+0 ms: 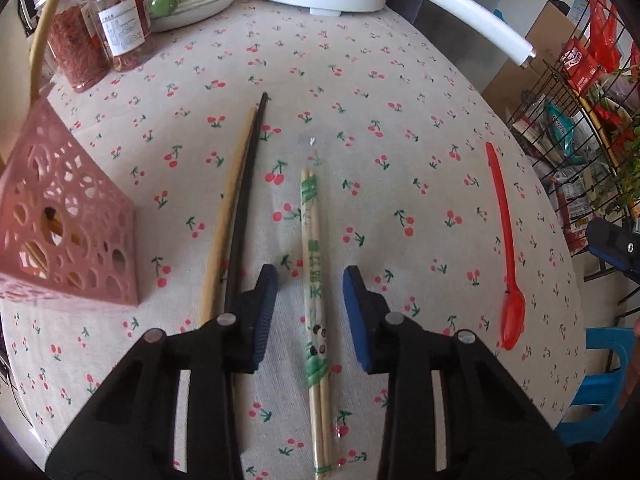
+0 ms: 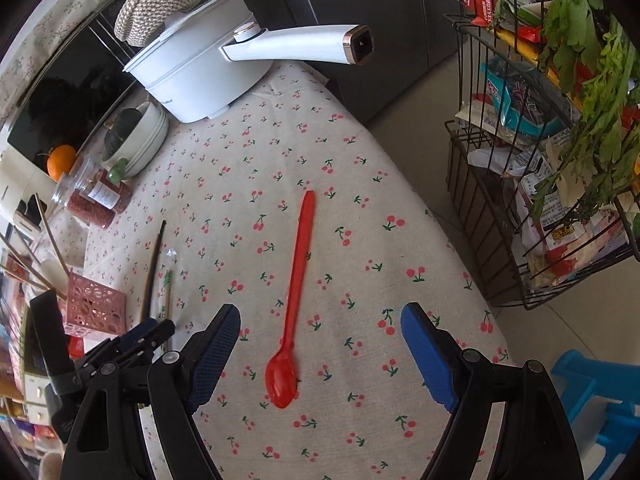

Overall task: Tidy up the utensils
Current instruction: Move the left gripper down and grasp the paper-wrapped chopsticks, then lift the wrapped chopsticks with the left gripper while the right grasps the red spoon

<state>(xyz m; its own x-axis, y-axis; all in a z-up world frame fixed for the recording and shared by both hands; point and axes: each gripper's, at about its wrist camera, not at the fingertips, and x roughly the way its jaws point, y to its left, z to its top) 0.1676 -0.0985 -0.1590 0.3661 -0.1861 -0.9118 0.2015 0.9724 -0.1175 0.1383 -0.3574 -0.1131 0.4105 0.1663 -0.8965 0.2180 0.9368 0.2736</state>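
Currently two handheld grippers hang over a table under a cherry-print cloth [image 1: 360, 80], each lined up on a utensil for pick-up, with nothing lifted yet.

The left gripper [image 1: 310, 312] tilts steeply down over a wrapped pair of disposable chopsticks [image 1: 314, 280] lying lengthwise between its blue pads. The jaws stand partly apart with a gap on each side of the wrapper, so nothing is pinched. The right gripper [image 2: 320, 352] has its jaws spread wide on either side of a red spoon [image 2: 294, 288], whose bowl lies nearest the camera; it touches nothing.

Counted on the cloth: one wrapped pair, one red spoon, and two loose long chopsticks, one pale wood chopstick [image 1: 226, 216] and one black chopstick [image 1: 245, 200], lying side by side just left of the wrapped pair. A pink perforated holder [image 1: 68, 220] stands at the left edge with several sticks already in it; how many is unclear.

Judging from this, the next move calls for each gripper to settle lower, close across its thin utensil, then carry it to the holder. Flat, slender items may slip or roll.
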